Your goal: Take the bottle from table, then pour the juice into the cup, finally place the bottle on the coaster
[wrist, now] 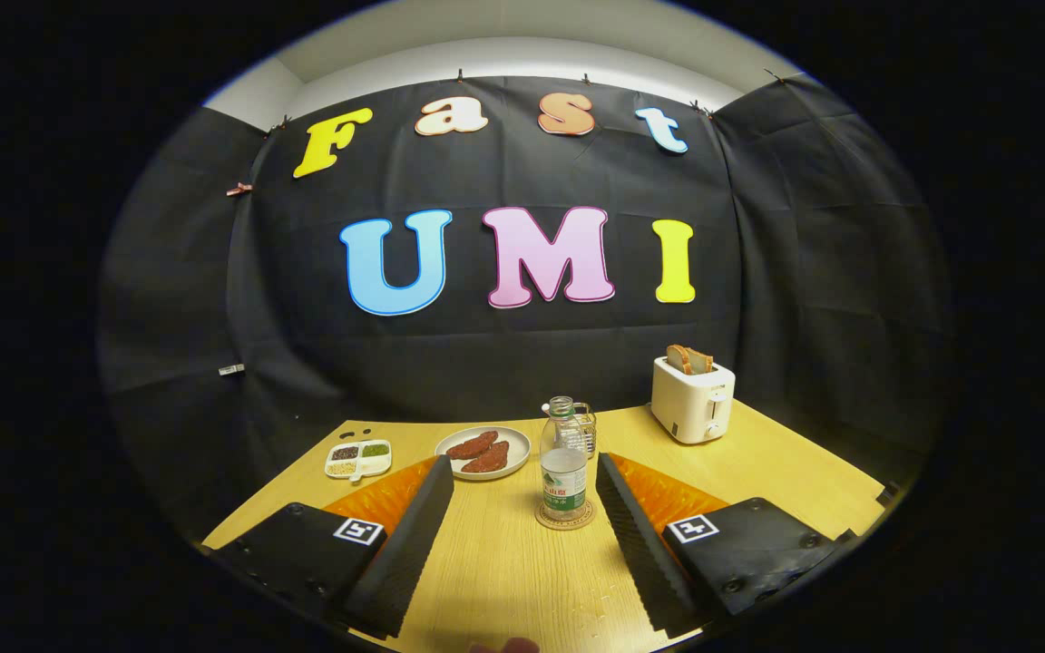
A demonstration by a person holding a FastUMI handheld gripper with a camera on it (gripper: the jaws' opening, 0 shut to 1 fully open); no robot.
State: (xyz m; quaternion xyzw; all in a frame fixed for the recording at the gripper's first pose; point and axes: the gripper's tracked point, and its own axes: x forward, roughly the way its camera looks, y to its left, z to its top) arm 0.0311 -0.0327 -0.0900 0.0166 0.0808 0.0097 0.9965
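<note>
A clear plastic bottle [563,464] with a green label and no cap stands upright on a round woven coaster [565,521] on the wooden table [504,571]. It holds some clear liquid in its lower half. Right behind it stands a glass cup [584,426] with a handle, partly hidden by the bottle. My gripper [522,472] is open, with the fingers wide apart. The bottle sits between the fingertips, nearer the right one, and touches neither of them.
A white plate [483,452] with two reddish-brown pieces of food lies behind the left finger. A small divided dish [358,459] of grains sits further left. A white toaster [693,398] with bread stands at the back right. A few water drops lie near the table's front edge.
</note>
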